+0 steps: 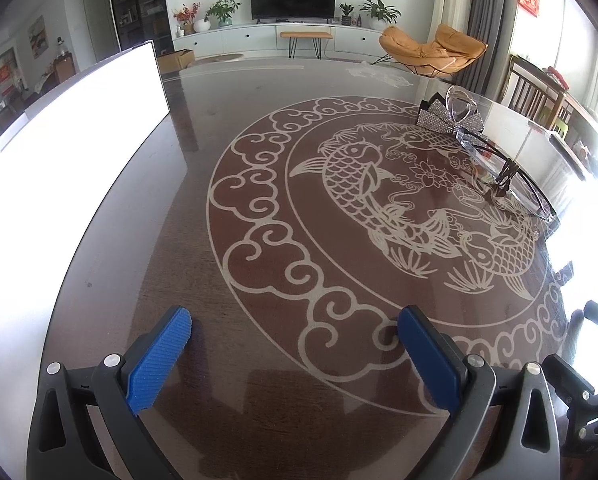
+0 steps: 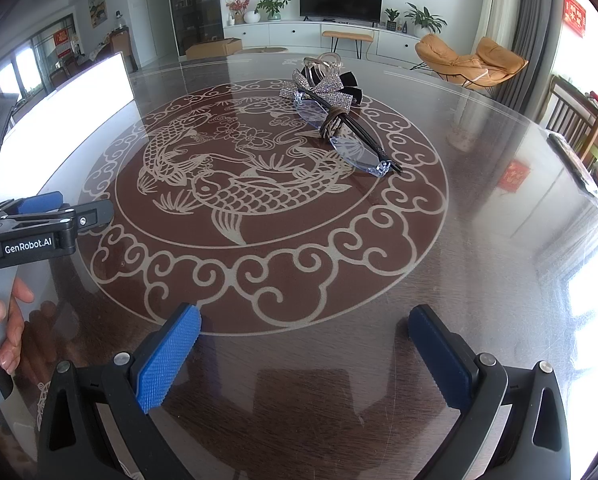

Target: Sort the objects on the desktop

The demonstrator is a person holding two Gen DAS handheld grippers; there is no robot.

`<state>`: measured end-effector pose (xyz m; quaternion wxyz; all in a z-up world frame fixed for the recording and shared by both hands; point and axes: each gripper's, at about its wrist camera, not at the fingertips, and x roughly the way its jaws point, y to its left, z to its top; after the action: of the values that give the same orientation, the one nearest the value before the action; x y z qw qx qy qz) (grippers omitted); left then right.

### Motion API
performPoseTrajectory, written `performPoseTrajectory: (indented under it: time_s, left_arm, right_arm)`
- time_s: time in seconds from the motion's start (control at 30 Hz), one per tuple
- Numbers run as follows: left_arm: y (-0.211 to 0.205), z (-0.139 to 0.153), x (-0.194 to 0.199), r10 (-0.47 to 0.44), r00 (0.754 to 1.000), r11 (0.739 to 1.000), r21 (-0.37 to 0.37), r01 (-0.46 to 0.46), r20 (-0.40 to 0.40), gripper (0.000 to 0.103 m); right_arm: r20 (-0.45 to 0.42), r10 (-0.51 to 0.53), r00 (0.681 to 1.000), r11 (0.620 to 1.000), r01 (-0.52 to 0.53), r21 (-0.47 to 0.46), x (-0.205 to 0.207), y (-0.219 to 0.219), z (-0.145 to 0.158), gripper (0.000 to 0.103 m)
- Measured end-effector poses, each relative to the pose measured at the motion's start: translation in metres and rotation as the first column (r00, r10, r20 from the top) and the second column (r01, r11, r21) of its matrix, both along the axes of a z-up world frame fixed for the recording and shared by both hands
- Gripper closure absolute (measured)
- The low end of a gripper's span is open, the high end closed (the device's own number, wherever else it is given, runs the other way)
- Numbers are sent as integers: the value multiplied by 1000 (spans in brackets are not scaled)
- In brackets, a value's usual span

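Note:
A pair of glasses [image 2: 345,142] with bluish lenses and folded dark arms lies on the glass-topped table, a brown hair tie [image 2: 333,120] looped around its middle. A rhinestone bow clip [image 2: 323,89] and a clear hair claw [image 2: 325,62] lie just behind it. In the left wrist view the glasses [image 1: 511,176], bow clip [image 1: 451,122] and claw [image 1: 461,102] sit far right. My left gripper [image 1: 295,330] is open and empty, low over the table's near side; it also shows in the right wrist view [image 2: 51,208]. My right gripper [image 2: 305,328] is open and empty, well short of the objects.
A bright white box [image 1: 71,136] stands on the table's left side, also in the right wrist view [image 2: 95,80]. The table [image 2: 479,240] bears a round fish pattern. Wooden chairs [image 2: 579,120] stand at the right edge. A living room lies beyond.

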<state>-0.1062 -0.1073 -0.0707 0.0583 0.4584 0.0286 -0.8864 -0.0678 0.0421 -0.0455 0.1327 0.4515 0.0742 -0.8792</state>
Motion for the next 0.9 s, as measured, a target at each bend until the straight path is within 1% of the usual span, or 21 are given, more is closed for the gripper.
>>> performPoseTrajectory:
  time_s: [0.37,0.53,0.9]
  left_arm:
    - [0,1,0,-4,1000,1000,0,4,5,0]
    - [-2,2,-2,-48,999,999,1,48,6,0]
    - [-2,2,-1,-42,999,999,-2,42,-4,0]
  right_arm:
    - [0,0,1000,1000,0,0,0,0,0,0]
    - [0,0,1000,1000,0,0,-1,2,1,0]
    - [0,0,1000,1000,0,0,0,0,0,0]
